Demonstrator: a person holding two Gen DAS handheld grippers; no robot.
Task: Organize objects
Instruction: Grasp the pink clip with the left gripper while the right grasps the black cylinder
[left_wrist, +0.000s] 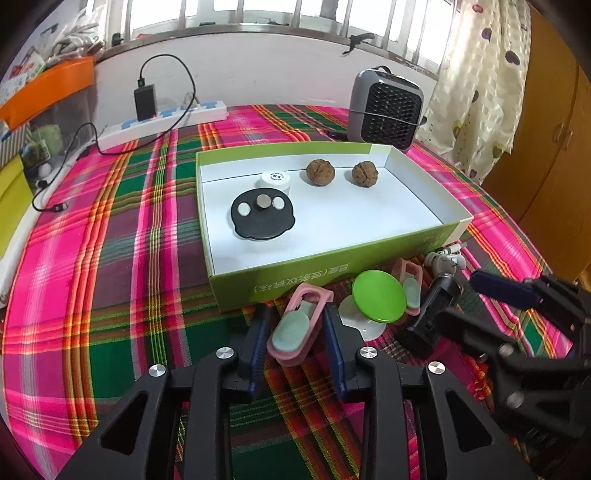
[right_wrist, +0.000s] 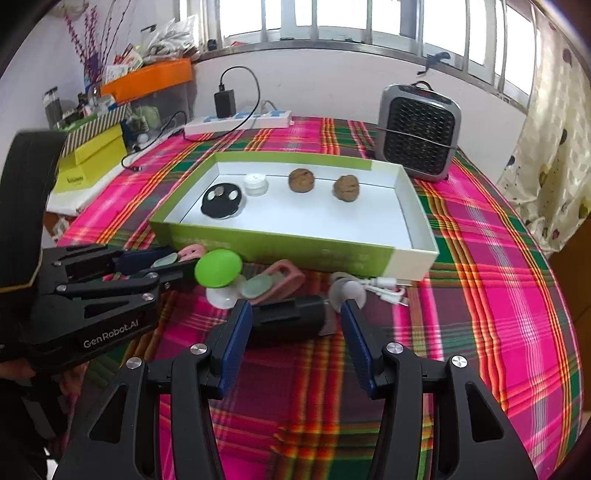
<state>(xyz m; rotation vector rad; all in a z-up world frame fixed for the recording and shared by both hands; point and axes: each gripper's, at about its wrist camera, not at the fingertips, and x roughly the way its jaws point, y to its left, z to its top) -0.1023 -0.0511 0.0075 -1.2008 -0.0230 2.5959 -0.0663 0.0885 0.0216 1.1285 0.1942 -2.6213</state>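
Note:
My left gripper (left_wrist: 297, 326) is shut on a pink clip (left_wrist: 301, 321) with a pale green pad, down on the plaid cloth in front of the green box (left_wrist: 295, 275). The right wrist view shows that gripper (right_wrist: 179, 264) from the side, with the pink clip (right_wrist: 190, 252) in its tips. My right gripper (right_wrist: 295, 328) is open around a black cylinder (right_wrist: 288, 319) lying crosswise, with a gap on its right side. The box (right_wrist: 277, 247) holds two walnuts (left_wrist: 320, 172), a white cap (left_wrist: 275, 180) and a black disc (left_wrist: 263, 216). A second pink clip (right_wrist: 273, 282) lies loose.
A green round disc (left_wrist: 376, 295) on a white base sits between the grippers, close to both. A white cable (right_wrist: 384, 288) and a pale round piece (right_wrist: 347, 291) lie by the box's right front corner. A grey heater (right_wrist: 419, 133) and a power strip (right_wrist: 240, 120) stand behind.

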